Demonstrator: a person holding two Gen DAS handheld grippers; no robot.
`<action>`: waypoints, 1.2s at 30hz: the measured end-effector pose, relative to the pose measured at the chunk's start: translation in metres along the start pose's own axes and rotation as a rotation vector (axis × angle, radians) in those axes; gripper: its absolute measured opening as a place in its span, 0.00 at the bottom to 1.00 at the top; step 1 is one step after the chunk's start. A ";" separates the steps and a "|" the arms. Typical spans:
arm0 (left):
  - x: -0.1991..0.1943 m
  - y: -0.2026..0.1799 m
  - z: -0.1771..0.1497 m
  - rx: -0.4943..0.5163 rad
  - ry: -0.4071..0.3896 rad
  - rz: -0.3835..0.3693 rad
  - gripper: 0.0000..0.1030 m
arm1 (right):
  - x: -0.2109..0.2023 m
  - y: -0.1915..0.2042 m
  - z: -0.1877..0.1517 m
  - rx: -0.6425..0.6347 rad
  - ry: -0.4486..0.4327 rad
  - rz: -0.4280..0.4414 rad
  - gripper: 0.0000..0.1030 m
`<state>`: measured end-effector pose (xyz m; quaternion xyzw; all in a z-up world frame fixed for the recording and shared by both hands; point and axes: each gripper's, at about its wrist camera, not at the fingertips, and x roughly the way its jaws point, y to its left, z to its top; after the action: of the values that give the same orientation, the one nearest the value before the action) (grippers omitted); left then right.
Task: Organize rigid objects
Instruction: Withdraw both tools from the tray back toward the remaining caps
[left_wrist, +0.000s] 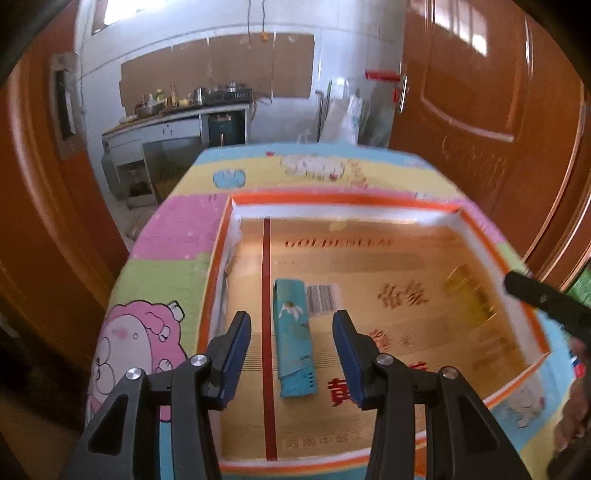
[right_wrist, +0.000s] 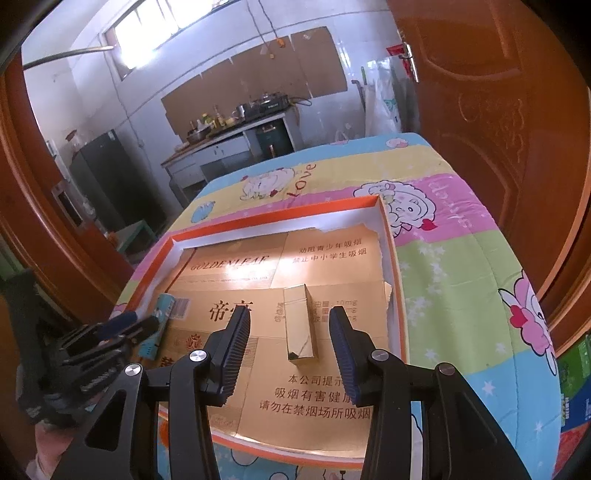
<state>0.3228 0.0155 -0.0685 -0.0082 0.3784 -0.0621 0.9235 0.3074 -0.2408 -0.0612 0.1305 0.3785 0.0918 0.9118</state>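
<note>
A shallow orange-rimmed tray (left_wrist: 332, 199) (right_wrist: 280, 212), lined with gold printed cardboard, lies on the table. In it a teal box (left_wrist: 293, 332) (right_wrist: 166, 306) lies flat on the left. My left gripper (left_wrist: 291, 317) (right_wrist: 136, 325) hovers above it, open, with its pads clear of the box on both sides. A gold box (right_wrist: 300, 328) lies flat to the right of the tray's middle. My right gripper (right_wrist: 290, 314) stands open over it, not touching. One of the right gripper's fingers (left_wrist: 543, 297) shows at the edge of the left wrist view.
A cartoon-print cloth (left_wrist: 177, 221) (right_wrist: 461, 277) covers the table. Brown wooden doors (left_wrist: 480, 92) (right_wrist: 498, 129) flank it closely. A kitchen counter (left_wrist: 177, 114) stands against the far wall. Green packages (right_wrist: 576, 362) sit off the table's right side. A hand (left_wrist: 576, 417) holds the right gripper.
</note>
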 end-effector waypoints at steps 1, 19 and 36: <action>-0.007 0.000 0.001 -0.009 -0.021 -0.016 0.45 | -0.002 0.000 0.000 0.002 -0.006 0.002 0.45; -0.144 -0.004 -0.066 -0.040 -0.241 -0.049 0.45 | -0.103 0.040 -0.083 -0.071 -0.086 -0.033 0.46; -0.199 -0.021 -0.181 0.024 -0.275 -0.047 0.45 | -0.177 0.078 -0.210 -0.196 -0.189 -0.103 0.46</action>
<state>0.0536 0.0248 -0.0576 -0.0146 0.2473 -0.0862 0.9650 0.0284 -0.1786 -0.0623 0.0293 0.2863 0.0685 0.9552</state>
